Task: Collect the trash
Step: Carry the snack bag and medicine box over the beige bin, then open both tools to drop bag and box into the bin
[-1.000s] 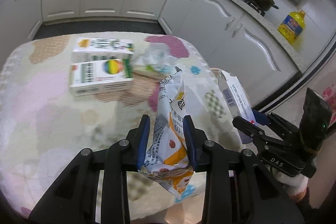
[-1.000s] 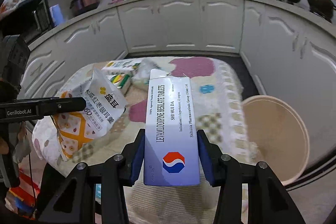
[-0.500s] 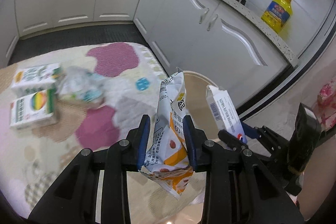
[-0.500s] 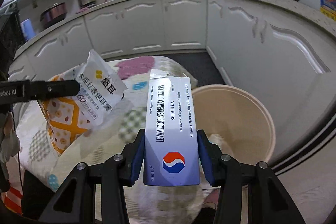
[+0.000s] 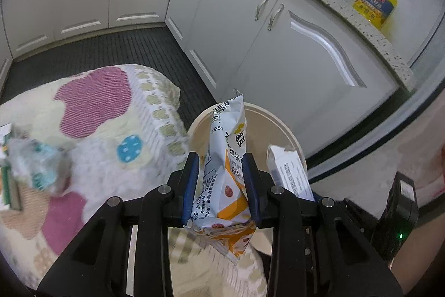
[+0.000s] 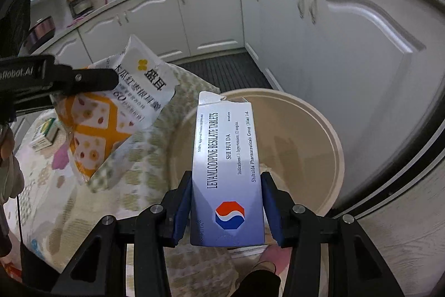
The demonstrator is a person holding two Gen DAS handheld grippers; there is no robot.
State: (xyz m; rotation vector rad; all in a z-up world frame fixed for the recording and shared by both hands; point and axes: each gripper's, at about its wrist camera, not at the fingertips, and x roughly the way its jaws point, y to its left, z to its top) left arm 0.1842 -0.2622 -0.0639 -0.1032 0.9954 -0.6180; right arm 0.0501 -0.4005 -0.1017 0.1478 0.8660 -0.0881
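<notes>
Grippers, two, each clamped on one item: left gripper (image 5: 222, 185) on one snack packet (image 5: 226, 171), right gripper (image 6: 226, 202) on one tablet box (image 6: 226, 171), above one bin (image 6: 319, 130).

My left gripper (image 5: 222, 183) clamps a crumpled white-and-orange snack pouch (image 5: 226, 171), upright, torn top edge uppermost, over the near rim of the beige bin (image 6: 331, 135). My right gripper (image 6: 226, 202) clamps a white-and-blue tablet box (image 6: 226, 171) by its long sides, opened flap end pointing away, printed face up, above the bin's near edge. The bin stands on the floor.
</notes>
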